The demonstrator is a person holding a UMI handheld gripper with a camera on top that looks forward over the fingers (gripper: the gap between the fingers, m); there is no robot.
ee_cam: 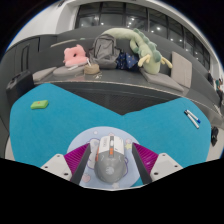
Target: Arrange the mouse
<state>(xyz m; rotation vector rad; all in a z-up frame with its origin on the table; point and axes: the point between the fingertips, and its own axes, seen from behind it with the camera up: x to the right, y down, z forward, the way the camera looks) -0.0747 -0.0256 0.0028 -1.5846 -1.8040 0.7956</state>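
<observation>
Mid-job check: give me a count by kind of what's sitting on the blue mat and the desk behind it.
Mouse, between the fingers of the hand-held gripper: 1
Green block on the blue mat: 1
Pen-like item: 1
Plush toys, pink and green: 2
Total: 5
</observation>
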